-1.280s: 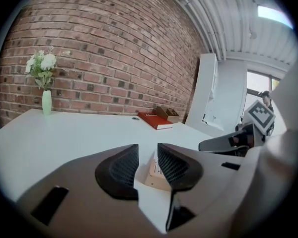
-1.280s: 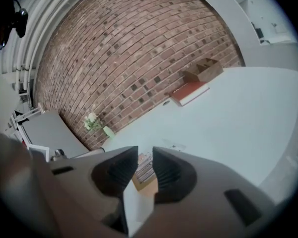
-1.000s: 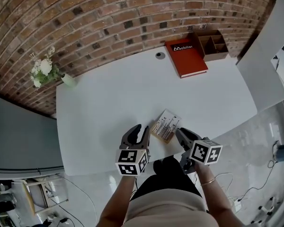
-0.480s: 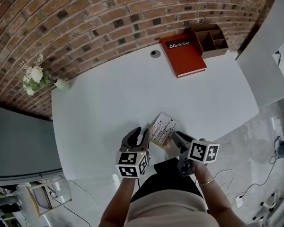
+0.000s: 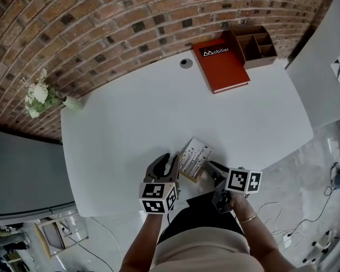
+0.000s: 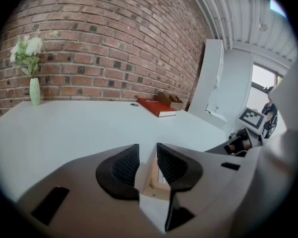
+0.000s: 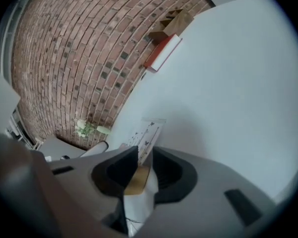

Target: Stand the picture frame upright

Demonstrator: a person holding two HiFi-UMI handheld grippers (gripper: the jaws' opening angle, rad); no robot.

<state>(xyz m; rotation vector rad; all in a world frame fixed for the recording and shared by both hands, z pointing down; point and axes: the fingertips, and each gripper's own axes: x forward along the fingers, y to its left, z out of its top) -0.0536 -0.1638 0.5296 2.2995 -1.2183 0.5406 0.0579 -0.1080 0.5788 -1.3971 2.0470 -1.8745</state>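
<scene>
Right, nearest the person first: both tongs are down at the near edge of the table [image 5: 130,123], one at each near corner of the picture frame [image 5: 195,154]. It lies between them, print up and flat as far as I can tell.

Right tongs [image 5: 209,168] look nipped on the frame's wooden edge; in the right gripper view it fills the gap pad to pad.

Left tongs [image 5: 165,163] have just been closing but aren't on it yet. The frame corner sits between the jaws with slack on one side.

My read: a hold from both sides, so the frame can be tipped up without skidding on the smooth top. Both tongs point down at a slant, which suits reaching a low edge. Task barely begun, frame not yet raised. Risk: the left closes off-centre and shoves the frame sideways.

Well beyond the right tongs, by the brick wall [image 5: 102,27]: a red book [image 5: 224,67] with a wooden organiser [image 5: 258,45] just beside it. Well off past the left tongs: a vase of flowers [image 5: 42,95].
</scene>
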